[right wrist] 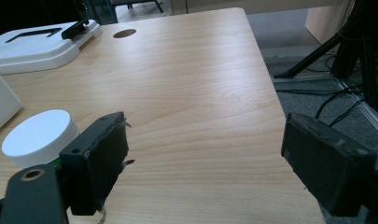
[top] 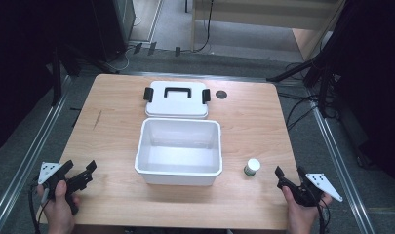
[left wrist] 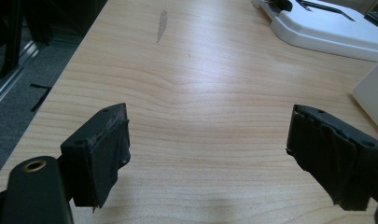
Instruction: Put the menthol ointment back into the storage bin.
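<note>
Small jar (top: 252, 167) with white screw cap sitting on desk (top: 253, 117), just right of white bin (top: 179, 169), near right gripper (top: 288, 178). Likely light, rigid, smooth-sided; gripping across cap or body looking best. Bin lying open, apparently empty; lid (top: 177, 99) resting behind it. Left gripper (top: 80, 170) and right gripper both hovering, jaws spread, grasping nothing.

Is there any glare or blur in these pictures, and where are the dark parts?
High view: sharp enough, table evenly lit, surroundings at both sides very dark. Left gripper view: a pale glare patch on the wood in the middle, and the near claw pads are soft. Right gripper view: wood well lit, white jar cap slightly blurred.
</note>
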Motion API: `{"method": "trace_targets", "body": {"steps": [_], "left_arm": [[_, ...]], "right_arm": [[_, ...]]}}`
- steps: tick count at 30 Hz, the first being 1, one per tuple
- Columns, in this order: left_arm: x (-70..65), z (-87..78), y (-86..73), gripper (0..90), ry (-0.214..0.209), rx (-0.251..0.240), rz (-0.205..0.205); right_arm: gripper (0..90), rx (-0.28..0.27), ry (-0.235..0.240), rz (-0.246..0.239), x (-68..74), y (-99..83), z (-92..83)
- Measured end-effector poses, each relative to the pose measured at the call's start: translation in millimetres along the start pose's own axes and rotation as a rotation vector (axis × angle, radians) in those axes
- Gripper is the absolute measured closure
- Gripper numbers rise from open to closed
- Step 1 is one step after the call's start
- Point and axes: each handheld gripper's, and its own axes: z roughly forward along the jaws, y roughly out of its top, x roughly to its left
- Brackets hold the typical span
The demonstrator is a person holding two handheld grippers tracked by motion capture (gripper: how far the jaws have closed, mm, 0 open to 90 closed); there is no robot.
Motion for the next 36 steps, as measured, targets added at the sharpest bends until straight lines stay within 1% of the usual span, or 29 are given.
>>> {"method": "trace_targets", "body": {"steps": [3, 7, 11, 15, 16, 19, 22, 24, 27, 29, 30, 31, 33, 34, 35, 36], "left_arm": [[-0.5, -0.4, -0.2, 13.8, 0.006, -0.005, 0.000], [-1.9, -0.7, -0.5, 13.8, 0.011, -0.011, 0.014], [-1.4, -0.5, -0.4, 13.8, 0.008, -0.018, 0.006], [-1.5, -0.4, -0.3, 13.8, 0.011, -0.020, 0.005], [-1.7, -0.4, -0.3, 13.8, 0.013, -0.021, 0.006], [-2.7, -0.5, -0.5, 13.8, 0.018, -0.022, 0.014], [-3.2, -0.7, -0.5, 13.8, 0.020, -0.022, 0.020], [-3.4, -0.7, -0.7, 13.8, 0.023, -0.027, 0.016], [-3.0, -1.0, -0.9, 13.8, 0.015, -0.029, 0.010], [-3.2, -1.2, -1.0, 13.8, 0.014, -0.030, 0.012], [-3.4, -1.5, -1.0, 13.9, 0.016, -0.029, 0.015], [-3.4, -1.5, -1.0, 13.9, 0.016, -0.029, 0.015], [-3.3, -1.6, -1.1, 13.9, 0.016, -0.030, 0.014], [-3.3, -1.7, -1.1, 13.8, 0.016, -0.031, 0.012], [-3.3, -1.7, -1.1, 13.9, 0.016, -0.031, 0.012], [-3.3, -1.6, -1.1, 13.9, 0.016, -0.032, 0.012]], "right_arm": [[14.8, 0.002, 0.001, -0.001, 0.2, 0.0, 0.1], [14.8, 0.005, 0.004, -0.004, 0.3, 0.0, -0.2], [15.0, 0.011, 0.006, -0.007, 1.6, -0.2, -0.5], [16.6, 0.002, -0.012, -0.028, 2.7, 0.0, -2.0], [17.1, 0.002, -0.020, -0.026, 3.2, 0.0, -2.5], [17.4, 0.012, -0.036, -0.025, 4.6, 0.5, -3.4], [17.9, 0.029, -0.037, -0.037, 7.8, 3.1, -4.5], [19.5, 0.029, -0.045, -0.062, 10.4, 5.6, -6.1], [19.7, 0.043, -0.051, -0.062, 12.2, 7.7, -7.3], [19.8, 0.059, -0.050, -0.064, 13.1, 9.7, -7.7], [19.9, 0.083, -0.053, -0.067, 13.6, 12.8, -8.9], [19.9, 0.083, -0.053, -0.067, 13.6, 12.8, -8.9], [19.9, 0.117, -0.057, -0.099, 15.2, 18.2, -10.9], [19.9, 0.158, -0.055, -0.128, 17.1, 25.1, -12.3], [19.9, 0.158, -0.055, -0.128, 17.1, 25.1, -12.3], [19.9, 0.172, -0.052, -0.139, 18.1, 28.2, -13.2]]}}
